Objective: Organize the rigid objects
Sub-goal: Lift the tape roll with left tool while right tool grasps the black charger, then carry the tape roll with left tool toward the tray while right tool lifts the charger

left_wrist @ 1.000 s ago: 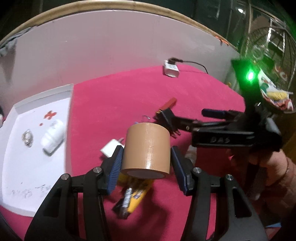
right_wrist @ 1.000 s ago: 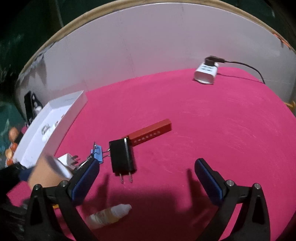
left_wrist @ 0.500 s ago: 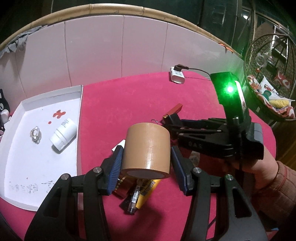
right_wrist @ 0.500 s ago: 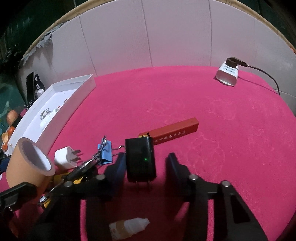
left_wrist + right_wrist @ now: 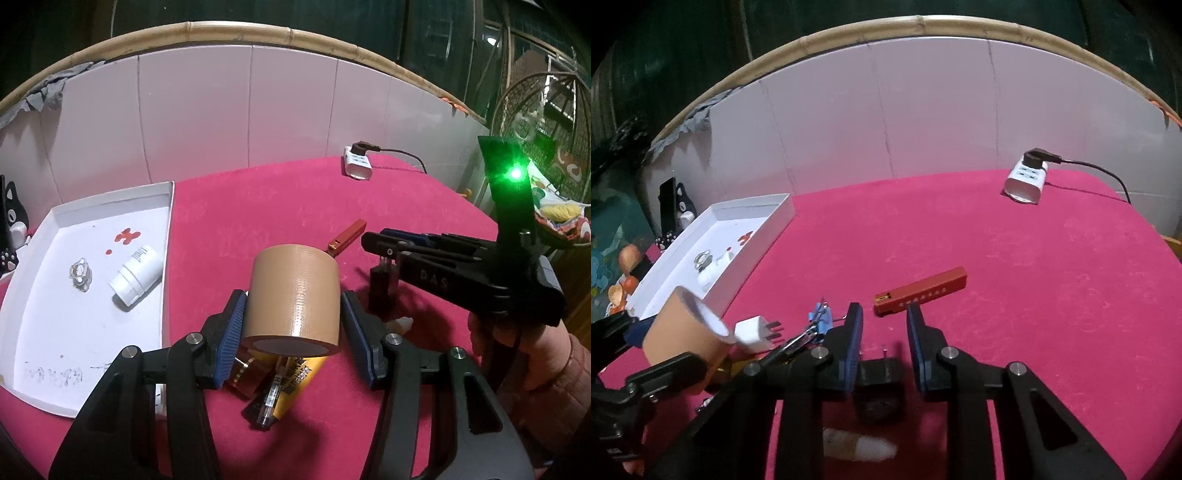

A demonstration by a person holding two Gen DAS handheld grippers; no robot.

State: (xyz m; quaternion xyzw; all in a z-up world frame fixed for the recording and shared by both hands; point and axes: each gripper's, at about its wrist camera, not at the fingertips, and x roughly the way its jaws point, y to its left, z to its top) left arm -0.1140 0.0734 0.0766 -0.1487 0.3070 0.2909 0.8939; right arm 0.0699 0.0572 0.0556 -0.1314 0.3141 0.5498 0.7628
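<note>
My left gripper (image 5: 293,321) is shut on a roll of brown tape (image 5: 293,295) and holds it above a pile of small items on the pink table. The tape also shows in the right wrist view (image 5: 683,332). My right gripper (image 5: 884,332) is shut on a black charger (image 5: 877,387), gripped deep between the fingers with its prongs up. In the left wrist view the charger (image 5: 382,291) hangs under the right gripper (image 5: 384,251). A white tray (image 5: 37,384) at the left holds a white bottle (image 5: 136,275) and a small metal piece (image 5: 79,275).
On the table lie a red box (image 5: 921,291), a white plug (image 5: 753,332), a blue binder clip (image 5: 820,319), a small dropper bottle (image 5: 860,445) and a yellow pack with a pen (image 5: 291,384). A white power strip (image 5: 1025,181) sits at the far edge.
My right gripper has closed on the black charger and lifted it off the table. My left gripper still holds the tape and has risen slightly.
</note>
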